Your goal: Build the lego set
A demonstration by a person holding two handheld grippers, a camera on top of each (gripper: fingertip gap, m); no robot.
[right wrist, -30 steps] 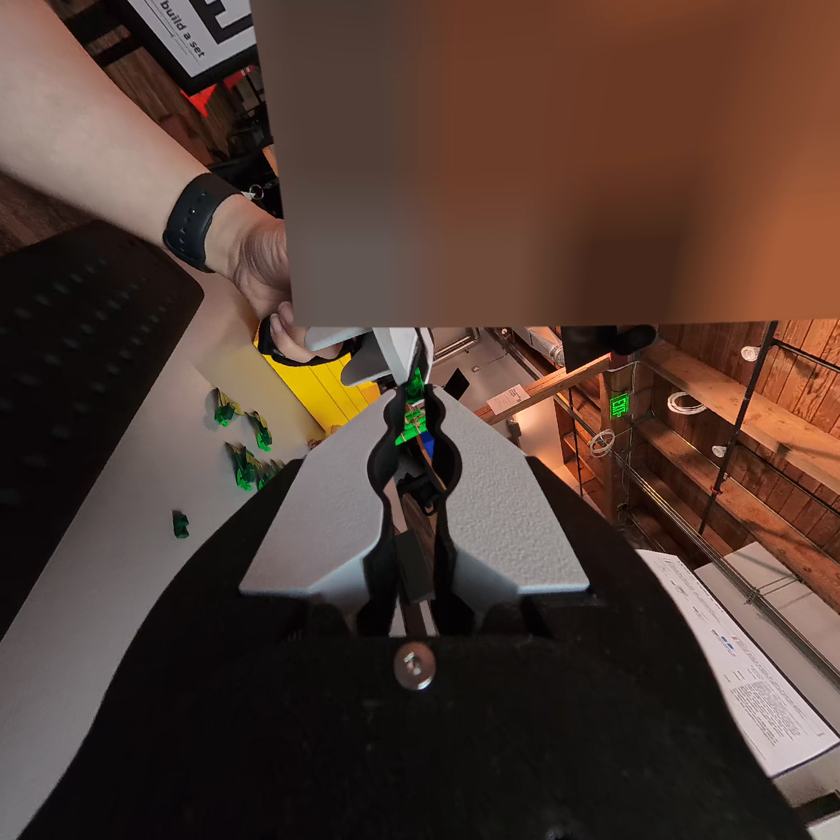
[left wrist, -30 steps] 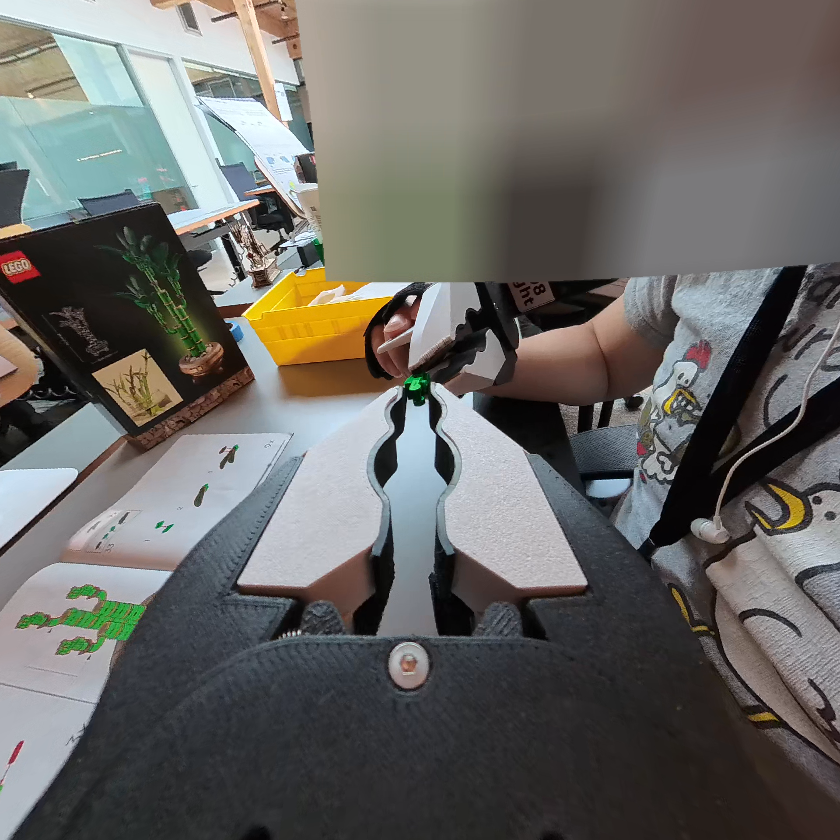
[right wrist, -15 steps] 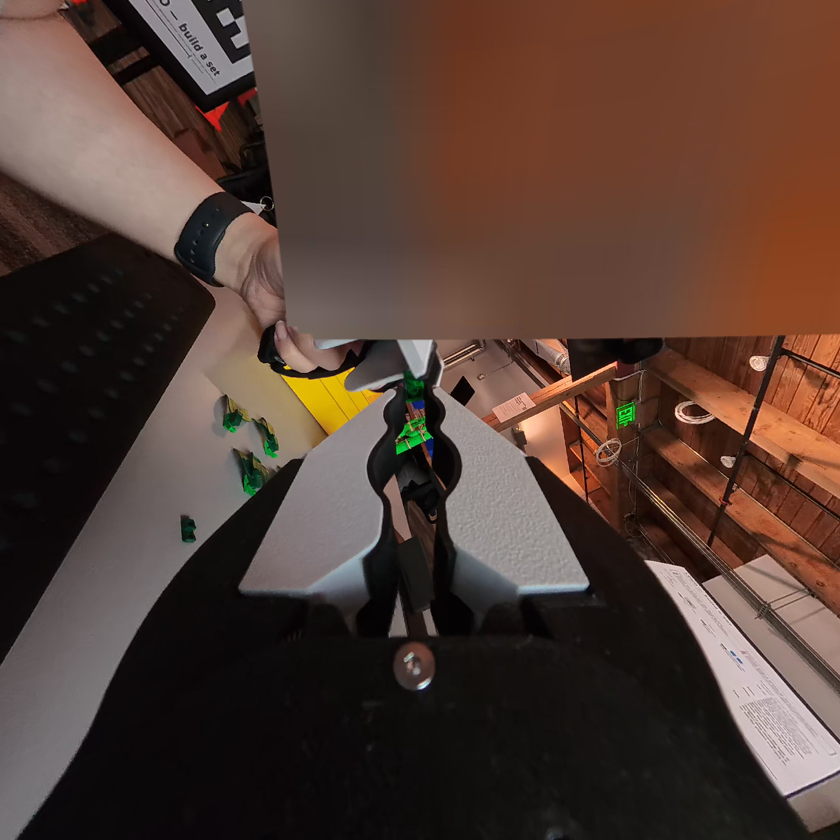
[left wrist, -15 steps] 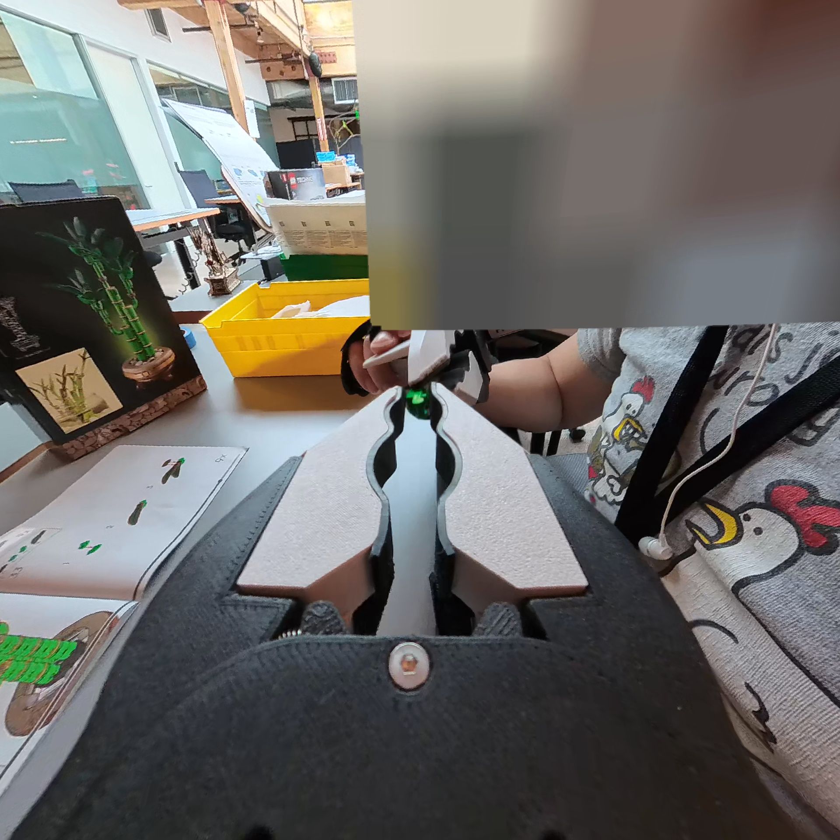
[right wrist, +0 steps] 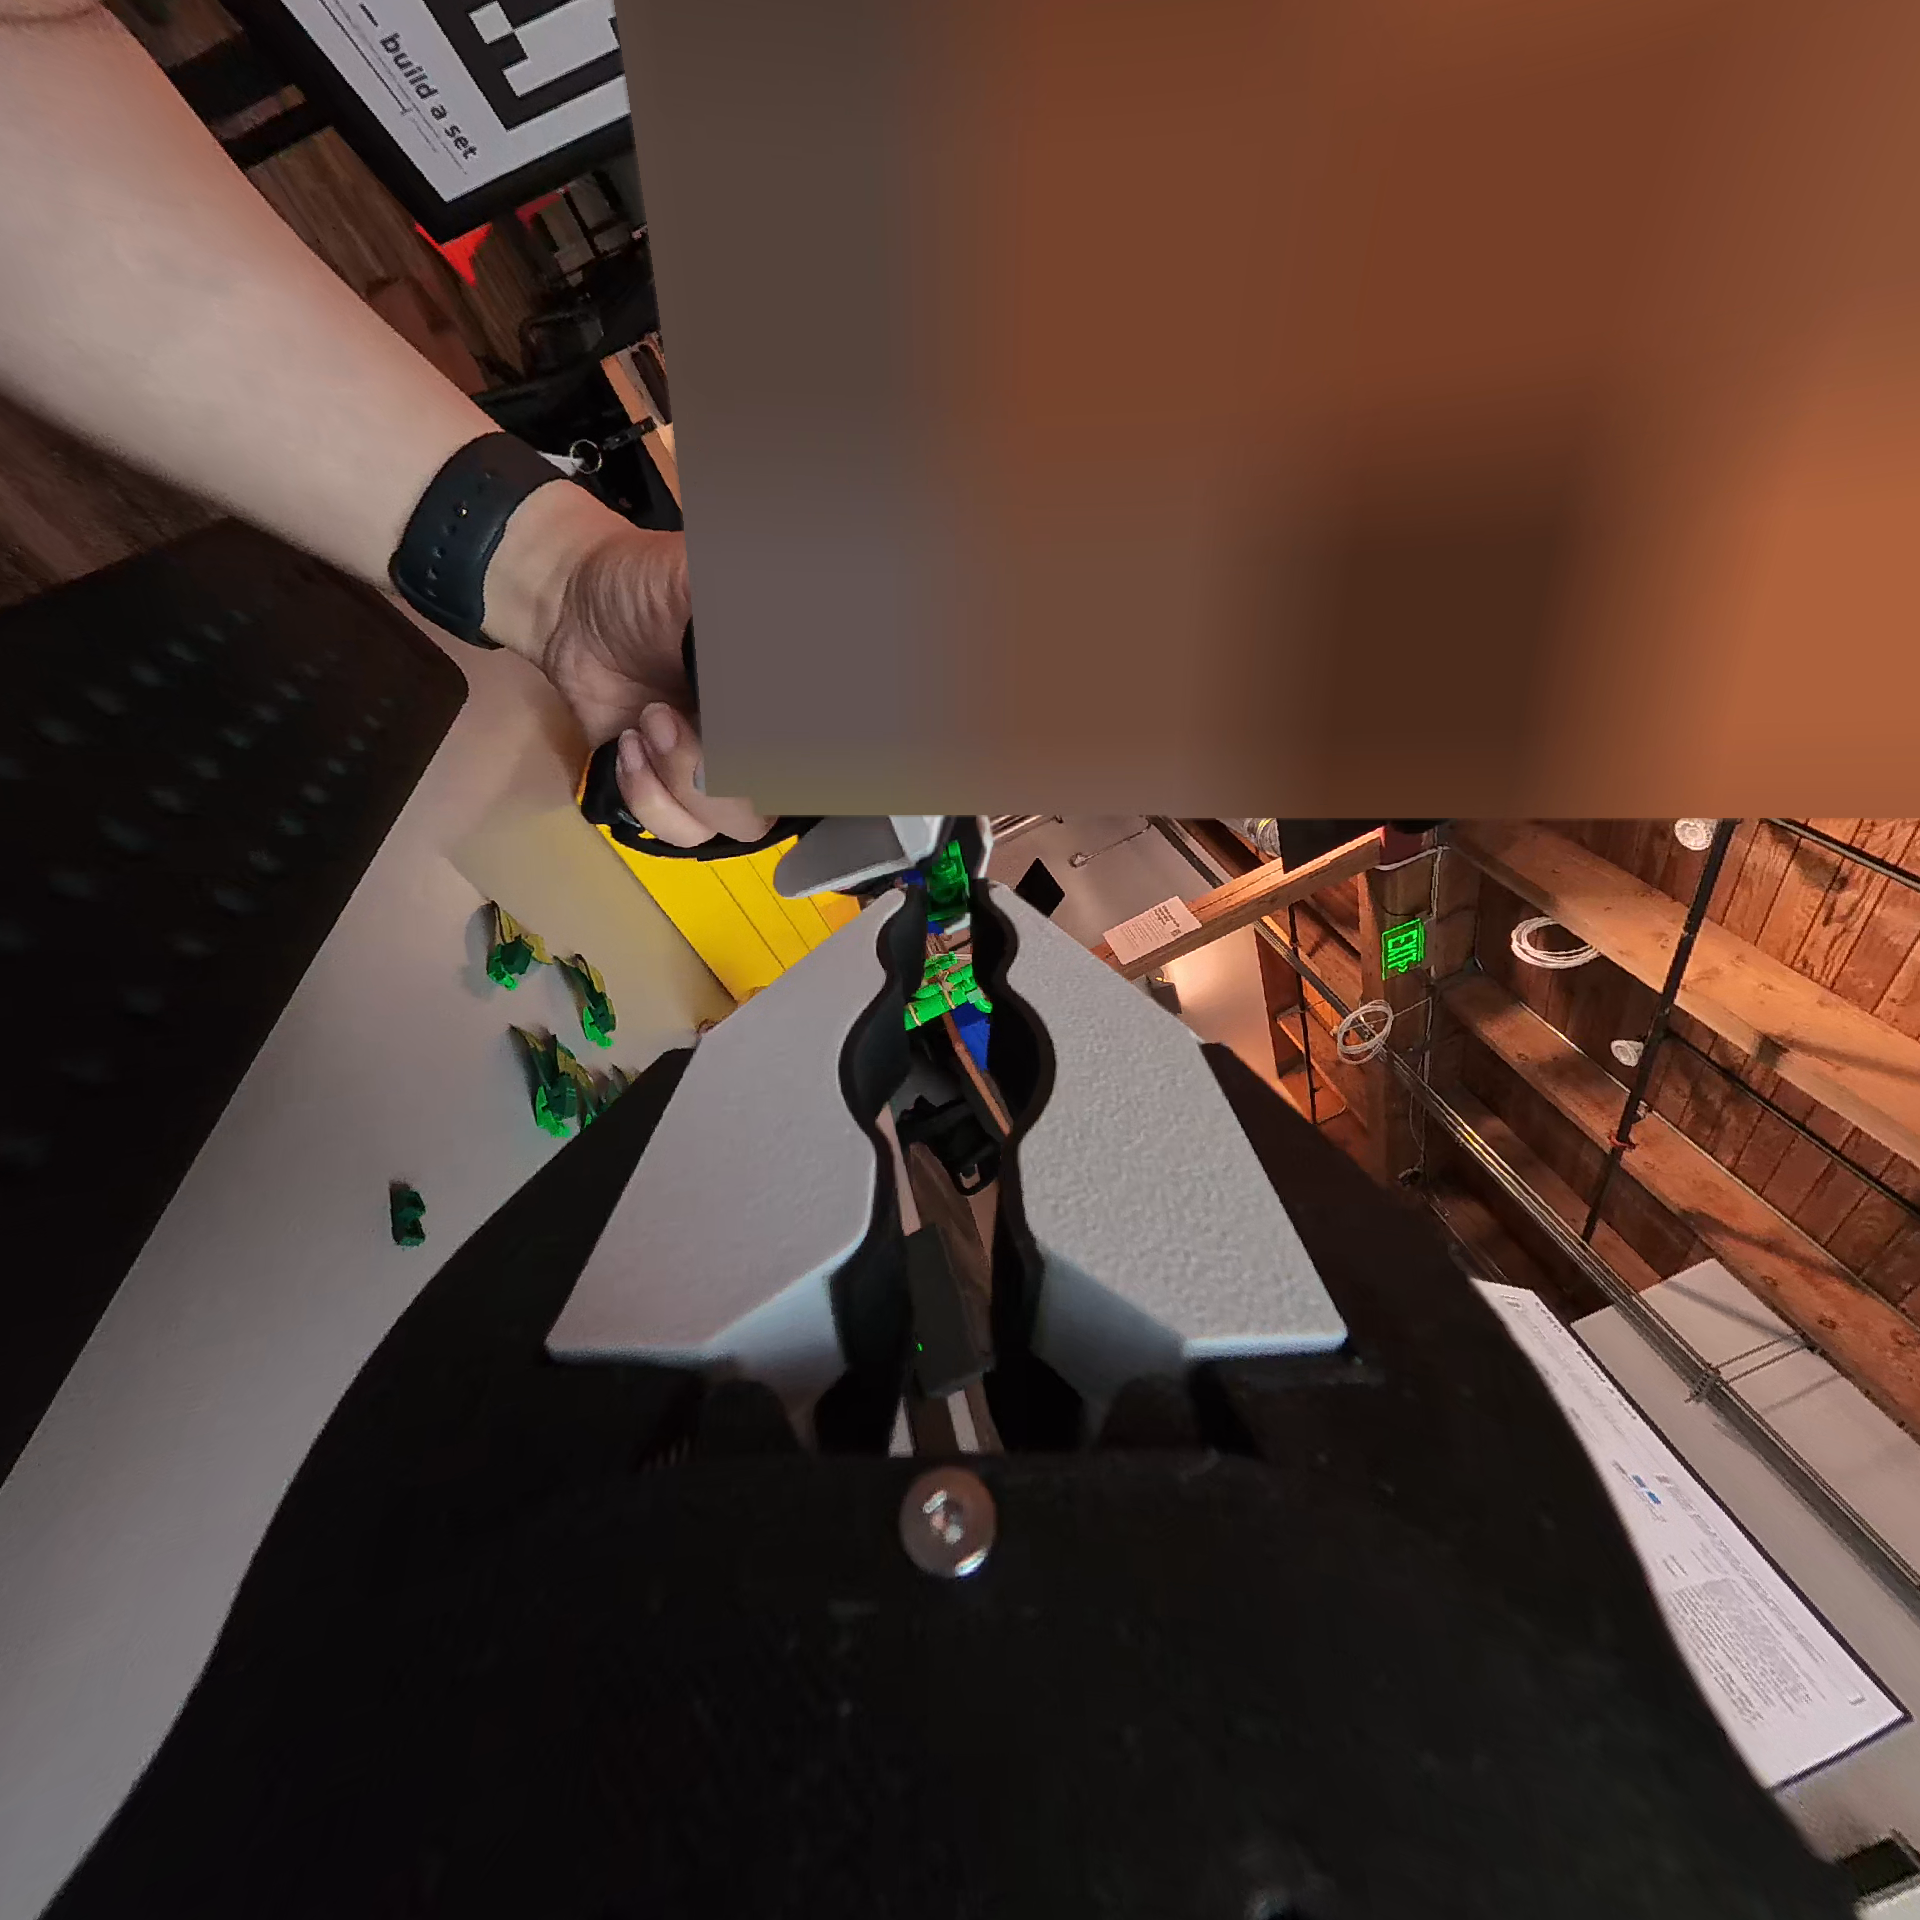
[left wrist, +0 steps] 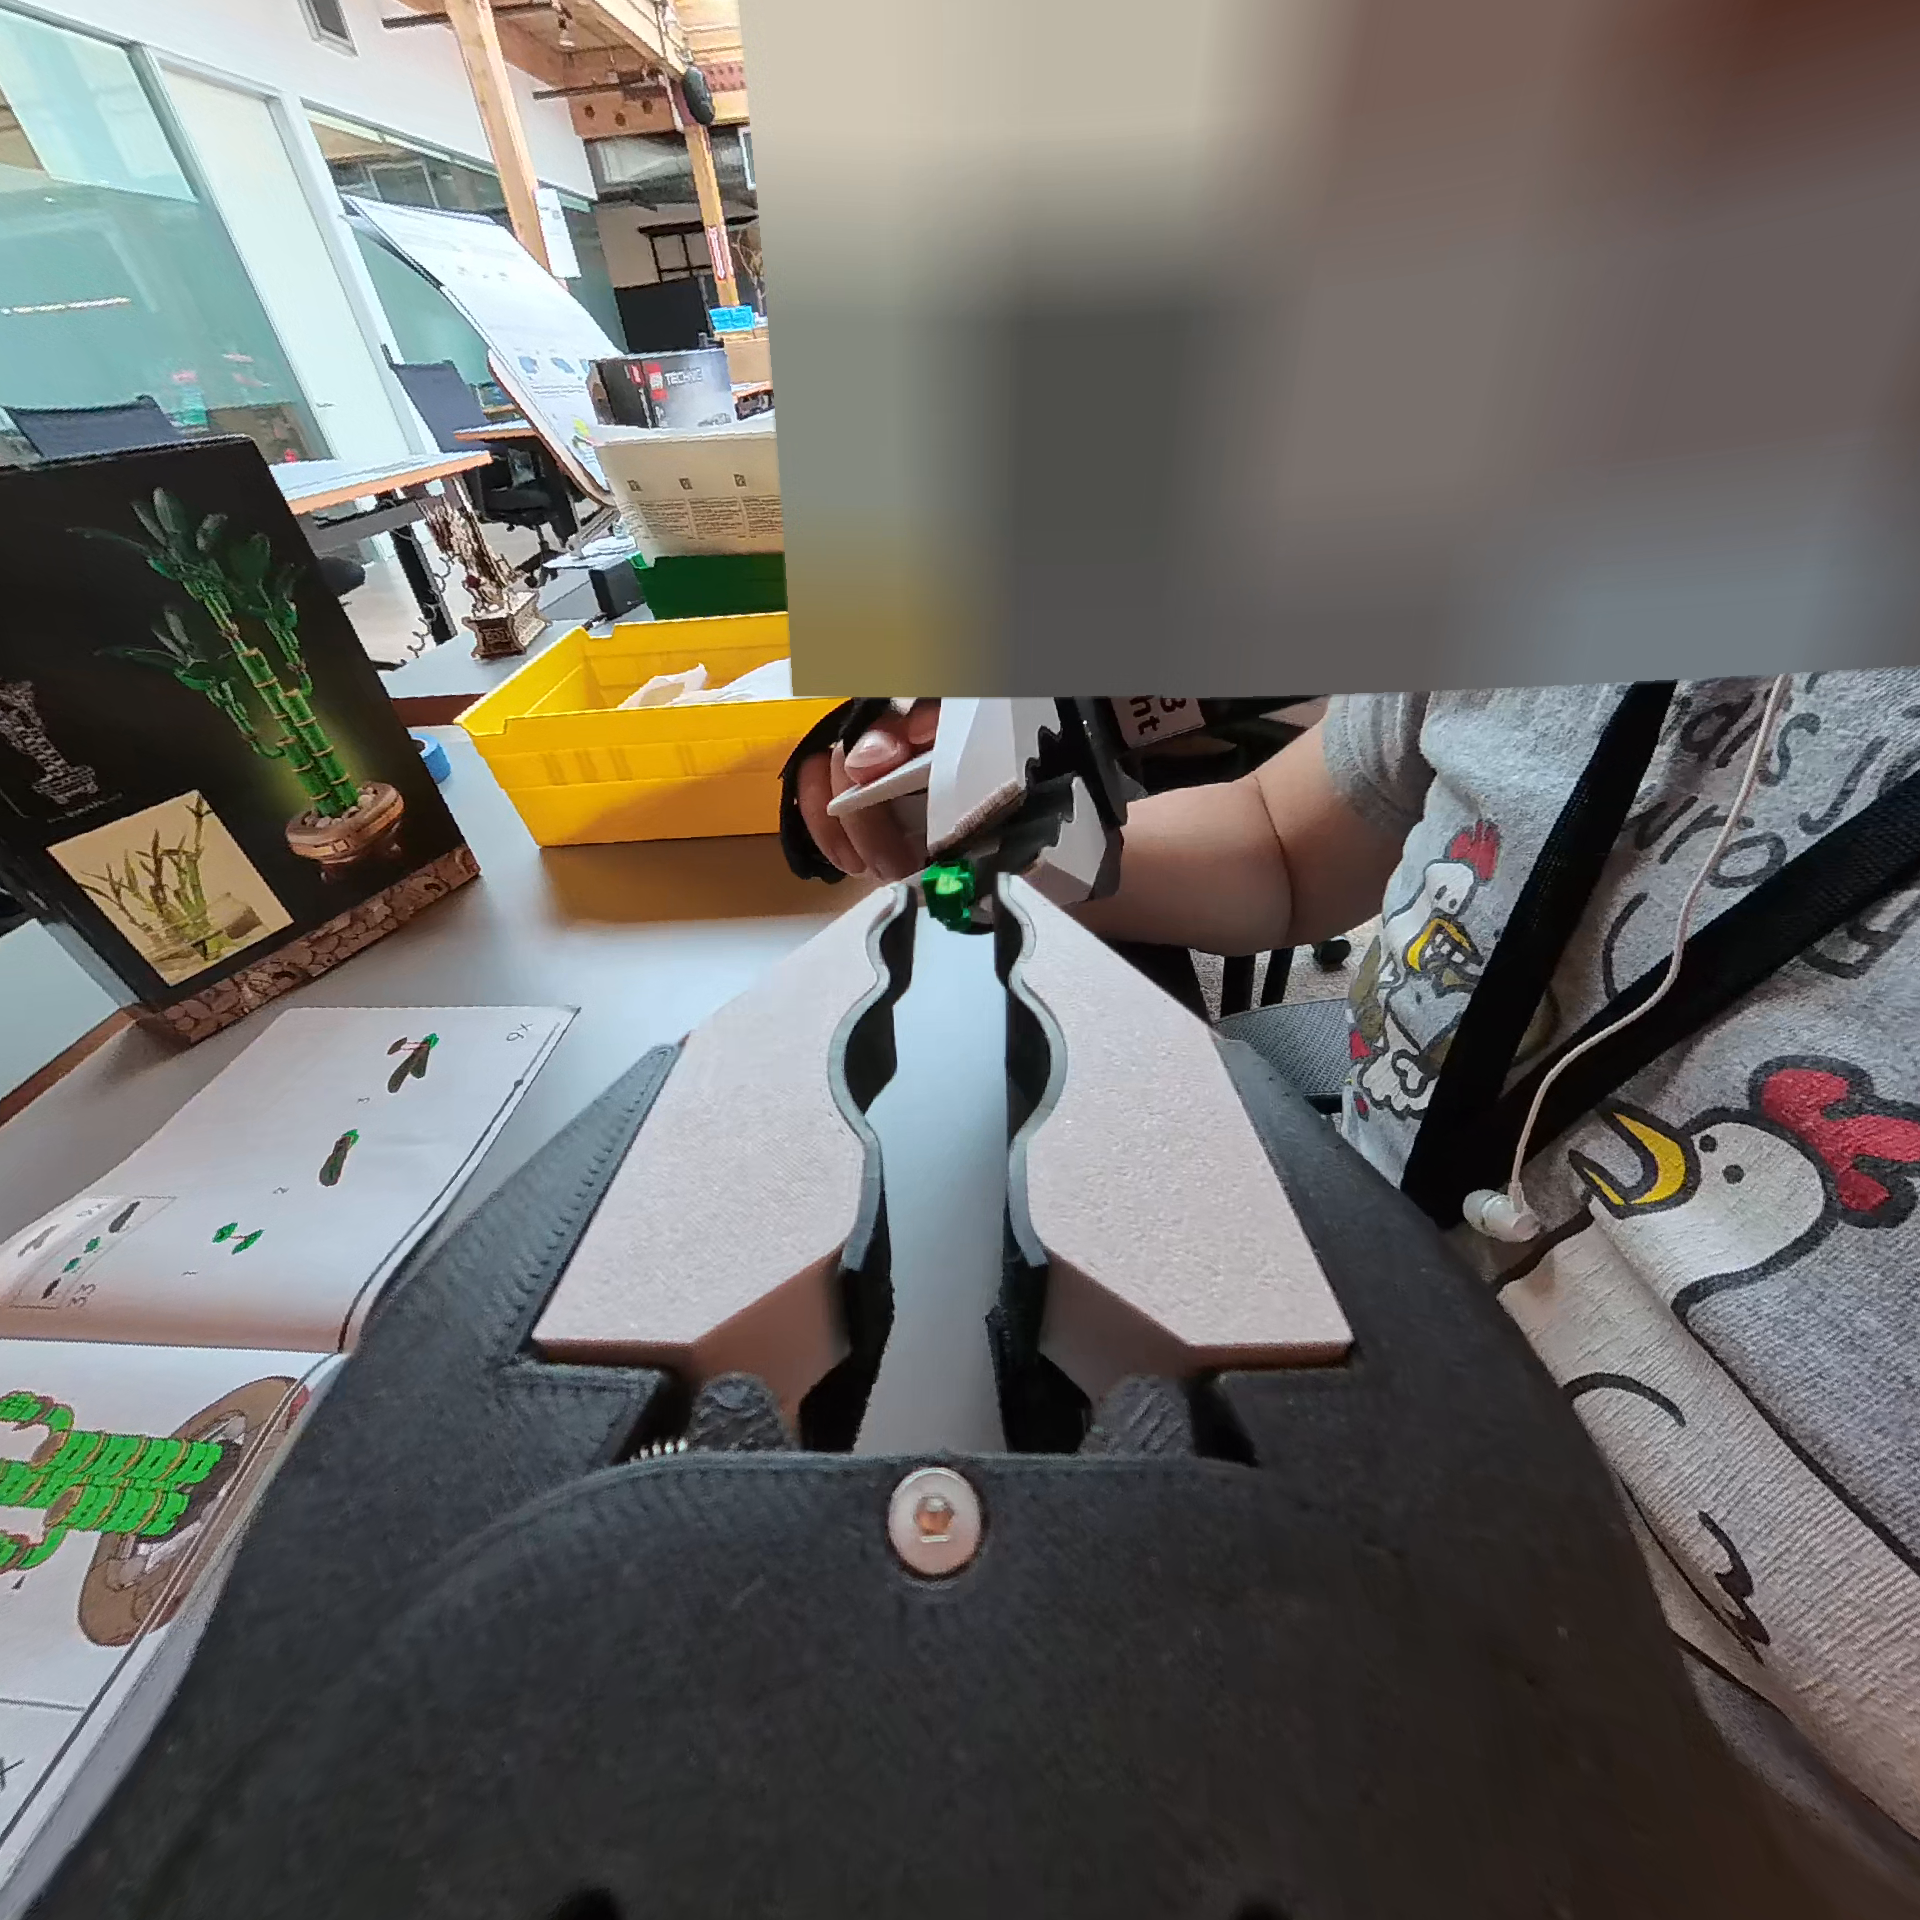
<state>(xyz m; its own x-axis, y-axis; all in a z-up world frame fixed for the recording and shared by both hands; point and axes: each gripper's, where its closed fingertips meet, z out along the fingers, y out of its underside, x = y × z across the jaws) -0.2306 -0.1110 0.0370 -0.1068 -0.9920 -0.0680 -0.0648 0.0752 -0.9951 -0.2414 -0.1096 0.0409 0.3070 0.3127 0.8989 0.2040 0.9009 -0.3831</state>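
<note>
Both grippers meet tip to tip above the table's near edge: left gripper (left wrist: 954, 906) and right gripper (right wrist: 948, 883) each pinch the small green lego piece (left wrist: 948, 891), jaws nearly closed.

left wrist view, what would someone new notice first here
The bright green lego piece stands out at once, pinched at the tips of the left gripper in mid-air, with the right gripper meeting it from beyond. To the left, the yellow bin glows on the grey table. Beside it stands the dark set box picturing bamboo, with the open instruction booklet in front.
</note>
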